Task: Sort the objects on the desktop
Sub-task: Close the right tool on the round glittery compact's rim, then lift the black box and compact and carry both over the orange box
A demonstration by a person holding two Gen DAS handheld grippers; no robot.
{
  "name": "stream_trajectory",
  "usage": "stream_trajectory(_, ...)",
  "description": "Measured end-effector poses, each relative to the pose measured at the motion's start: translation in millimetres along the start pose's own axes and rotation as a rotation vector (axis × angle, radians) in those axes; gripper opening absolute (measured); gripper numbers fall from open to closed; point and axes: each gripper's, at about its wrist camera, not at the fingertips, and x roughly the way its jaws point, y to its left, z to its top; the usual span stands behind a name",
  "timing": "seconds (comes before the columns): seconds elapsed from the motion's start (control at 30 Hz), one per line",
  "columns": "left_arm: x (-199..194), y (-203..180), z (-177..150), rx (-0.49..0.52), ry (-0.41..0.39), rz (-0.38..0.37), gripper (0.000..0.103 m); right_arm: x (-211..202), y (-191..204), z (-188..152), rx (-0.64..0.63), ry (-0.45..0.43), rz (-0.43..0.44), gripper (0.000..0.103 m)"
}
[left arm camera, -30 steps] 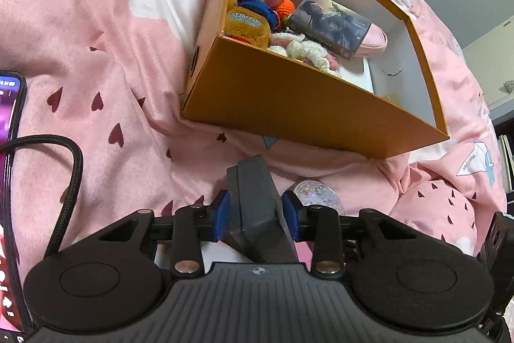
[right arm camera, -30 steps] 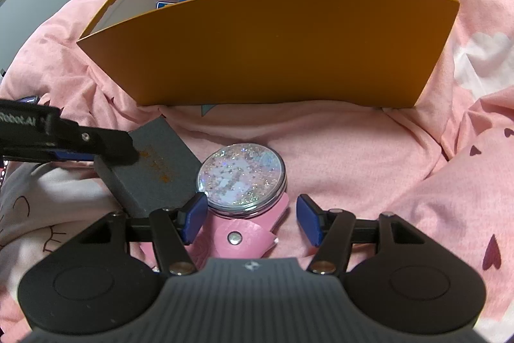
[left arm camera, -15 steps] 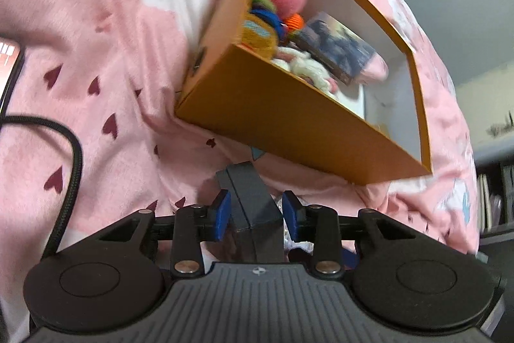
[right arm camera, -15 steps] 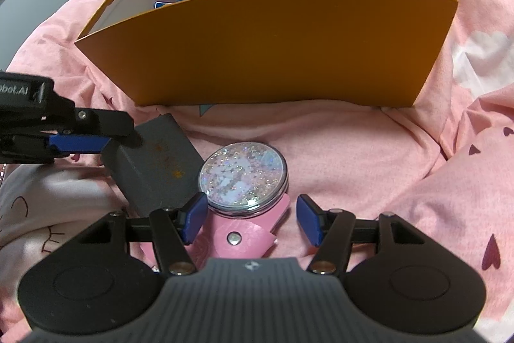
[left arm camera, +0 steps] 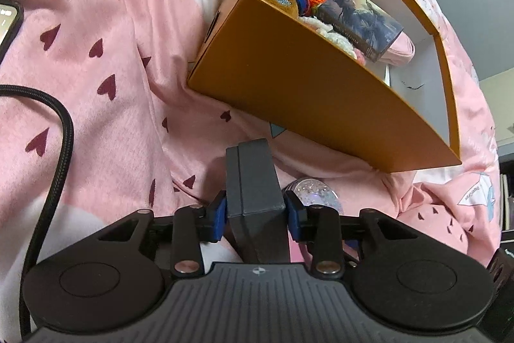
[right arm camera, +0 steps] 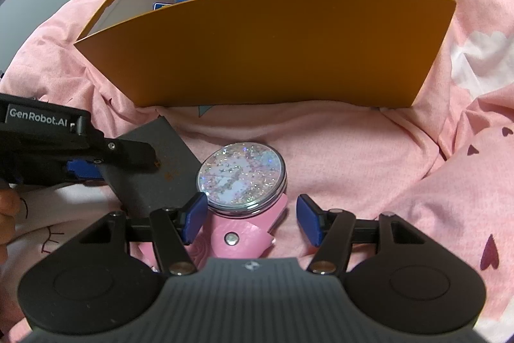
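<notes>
While the left gripper [left arm camera: 255,216] is clamping the dark grey box [left arm camera: 253,182] just ahead of the orange box [left arm camera: 321,95], the right gripper [right arm camera: 249,216] is hanging open around the glitter mirror [right arm camera: 242,176], pads not touching it

slim box [right arm camera: 154,169] left of mirror [right arm camera: 242,177], before carton [right arm camera: 273,47]
</notes>
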Motion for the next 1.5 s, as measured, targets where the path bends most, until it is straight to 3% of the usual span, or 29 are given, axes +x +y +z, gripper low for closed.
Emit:
stream_trajectory(0.27,4,-2,3,0.003,0.006,-0.01,0.041,1,-4,8,0.032,-0.028,0.009,0.064)
stream_trajectory(0.33,4,-2,3,0.012,0.01,-0.009,0.041,3,-4,13,0.033,-0.033,0.004,0.062)
stream_trajectory(0.4,3,-1,2,0.021,0.015,-0.012,0.041,9,-5,17,0.036,-0.013,0.009,0.054)
stream_trajectory(0.8,-1,-8,0,0.073,-0.016,0.007,0.04,43,-39,24,0.279,0.088,0.223,0.059)
stream_trajectory(0.93,-4,-7,-1,0.082,-0.029,0.01,0.04,40,-32,25,0.252,0.072,0.207,0.055)
stream_trajectory(1.2,-7,-7,-1,0.098,-0.039,0.014,0.04,16,-19,26,0.185,-0.007,0.177,0.036)
stream_trajectory(1.37,-8,-6,-1,0.101,-0.041,0.015,0.04,4,-19,28,0.168,-0.045,0.201,0.034)
stream_trajectory(1.5,-8,-7,-1,0.107,-0.04,0.015,0.04,13,-21,32,0.164,-0.025,0.186,0.036)
